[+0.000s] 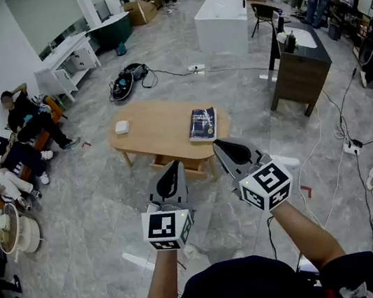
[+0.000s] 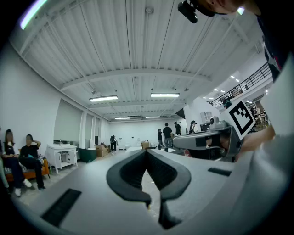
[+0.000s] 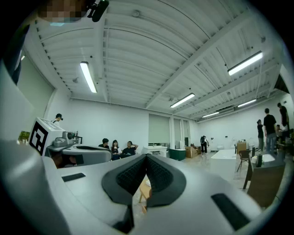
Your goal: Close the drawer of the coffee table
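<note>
Only in the head view is the table (image 1: 148, 133) seen whole, with its long axis laid left to right. In the right gripper view just a wooden sliver is glimpsed below the jaws. The left gripper (image 1: 171, 175) is held clenched and empty. The drawer (image 1: 193, 165) is drawn out nearward under the table, beyond both grippers and untouched. The right gripper (image 1: 225, 149) is likewise clenched on nothing.

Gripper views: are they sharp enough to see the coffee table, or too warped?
Left gripper view: strong fisheye bend, dark corners, the shut left tongs fill the foreground. Right gripper view: same warp; only a sliver of the coffee table shows in the gap behind the shut right tongs. Head view: evenly lit, table sharp.
</note>
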### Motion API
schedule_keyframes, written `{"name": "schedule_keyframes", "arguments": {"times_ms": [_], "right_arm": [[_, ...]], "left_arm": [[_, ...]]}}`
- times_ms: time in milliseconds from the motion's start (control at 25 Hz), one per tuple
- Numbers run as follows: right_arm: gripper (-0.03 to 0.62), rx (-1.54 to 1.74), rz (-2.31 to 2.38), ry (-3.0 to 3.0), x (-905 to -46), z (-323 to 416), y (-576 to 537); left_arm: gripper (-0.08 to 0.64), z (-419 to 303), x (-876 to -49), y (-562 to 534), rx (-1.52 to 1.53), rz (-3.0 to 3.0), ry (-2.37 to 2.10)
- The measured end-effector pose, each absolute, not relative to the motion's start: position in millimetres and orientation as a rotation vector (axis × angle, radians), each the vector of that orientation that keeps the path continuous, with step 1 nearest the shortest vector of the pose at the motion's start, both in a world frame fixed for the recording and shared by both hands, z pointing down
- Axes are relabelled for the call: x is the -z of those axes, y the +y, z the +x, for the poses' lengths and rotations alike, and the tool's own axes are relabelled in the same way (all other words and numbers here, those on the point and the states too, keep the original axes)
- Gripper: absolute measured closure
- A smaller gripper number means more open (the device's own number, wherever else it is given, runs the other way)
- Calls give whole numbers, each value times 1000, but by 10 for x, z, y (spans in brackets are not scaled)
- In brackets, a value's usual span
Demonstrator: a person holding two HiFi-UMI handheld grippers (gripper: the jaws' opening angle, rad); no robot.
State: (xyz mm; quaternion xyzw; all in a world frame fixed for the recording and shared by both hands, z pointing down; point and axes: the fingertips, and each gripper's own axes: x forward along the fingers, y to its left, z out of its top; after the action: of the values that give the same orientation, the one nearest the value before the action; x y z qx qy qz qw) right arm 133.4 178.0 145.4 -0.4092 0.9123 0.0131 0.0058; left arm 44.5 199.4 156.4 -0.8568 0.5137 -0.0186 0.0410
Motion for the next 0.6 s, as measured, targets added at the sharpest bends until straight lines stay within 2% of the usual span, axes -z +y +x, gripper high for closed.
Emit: {"name": "schedule_keyframes", "arguments": {"times_ms": [600], "right_arm": [[581, -14, -1264, 2840, -1466, 1515, 1830]], "left_arm": [[561, 600, -1574, 2026, 72, -2622, 1581]]}}
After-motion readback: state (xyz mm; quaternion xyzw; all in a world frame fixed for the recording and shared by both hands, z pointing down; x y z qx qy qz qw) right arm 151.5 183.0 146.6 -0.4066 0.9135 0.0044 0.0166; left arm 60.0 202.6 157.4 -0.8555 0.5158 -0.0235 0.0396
